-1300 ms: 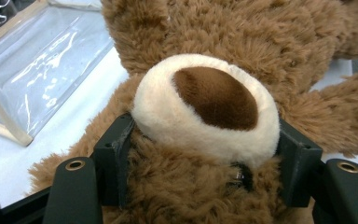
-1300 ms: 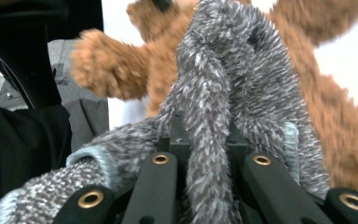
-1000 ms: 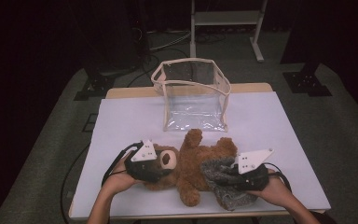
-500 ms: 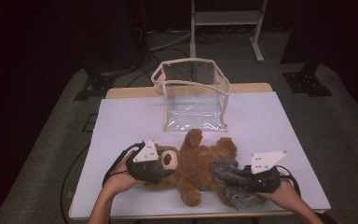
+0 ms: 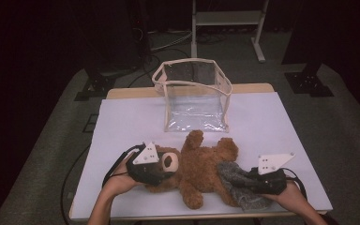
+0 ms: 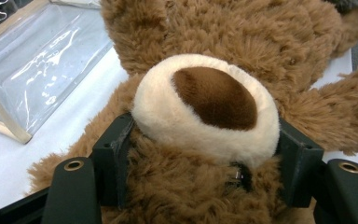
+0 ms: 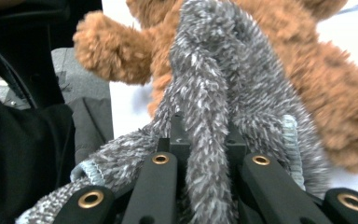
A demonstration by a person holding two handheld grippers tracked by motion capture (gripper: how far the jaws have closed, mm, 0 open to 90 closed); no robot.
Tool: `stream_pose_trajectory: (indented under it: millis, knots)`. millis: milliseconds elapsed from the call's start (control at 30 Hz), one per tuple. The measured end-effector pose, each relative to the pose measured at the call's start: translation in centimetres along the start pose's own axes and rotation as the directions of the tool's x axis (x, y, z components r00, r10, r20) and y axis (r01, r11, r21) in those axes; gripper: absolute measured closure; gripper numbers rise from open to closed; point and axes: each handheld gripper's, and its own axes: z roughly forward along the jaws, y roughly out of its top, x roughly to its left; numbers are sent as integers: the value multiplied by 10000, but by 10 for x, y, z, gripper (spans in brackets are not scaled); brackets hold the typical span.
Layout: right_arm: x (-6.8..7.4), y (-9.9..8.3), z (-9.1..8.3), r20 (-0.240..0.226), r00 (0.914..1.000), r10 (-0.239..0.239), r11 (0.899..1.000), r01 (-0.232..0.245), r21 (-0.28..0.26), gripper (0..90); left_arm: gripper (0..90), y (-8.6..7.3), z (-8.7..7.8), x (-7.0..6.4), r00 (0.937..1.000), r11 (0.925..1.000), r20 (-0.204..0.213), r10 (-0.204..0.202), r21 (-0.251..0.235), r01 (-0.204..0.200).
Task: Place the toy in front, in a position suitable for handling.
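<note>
A brown teddy bear [image 5: 201, 168] lies on its back on the white table [image 5: 272, 122], head to the left. My left gripper [image 5: 165, 168] is at its head. In the left gripper view the two jaws press into the fur on either side of the bear's [image 6: 205, 93] cream muzzle, so my left gripper [image 6: 205, 163] grips the head. My right gripper [image 5: 244, 182] is at the bear's lower end, shut on a fuzzy grey cloth [image 5: 236, 180] that drapes over one leg. In the right gripper view the cloth [image 7: 214, 70] is pinched in a fold in my right gripper [image 7: 209, 140], with the bear [image 7: 307, 70] behind.
A clear plastic bag with cream trim [image 5: 194, 93] stands open at the back middle of the table, a short way beyond the bear. It shows as the clear bag [image 6: 37, 70] at the upper left of the left gripper view. The table's front edge is just below both hands.
My right gripper has shifted to the right with the grey cloth in it. The left gripper has stayed at the bear's head, with only a slight shift.
</note>
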Motion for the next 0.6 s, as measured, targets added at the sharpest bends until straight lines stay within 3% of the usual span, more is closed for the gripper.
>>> stream_pose_trajectory:
  millis: [200,300,600]
  knots:
    - [-6,32,13,50,9982,-602,9981,602,-101,797,327,-1,0,0,10000,10000,9,-6,-14,6]
    - [-6,38,22,-159,9972,-736,9973,735,-68,797,326,-4,-1,2,9999,9999,47,-112,-36,112]
    - [3,-2,8,-66,10000,-66,9999,67,94,796,319,-2,-1,1,9999,10000,128,-62,-35,62]
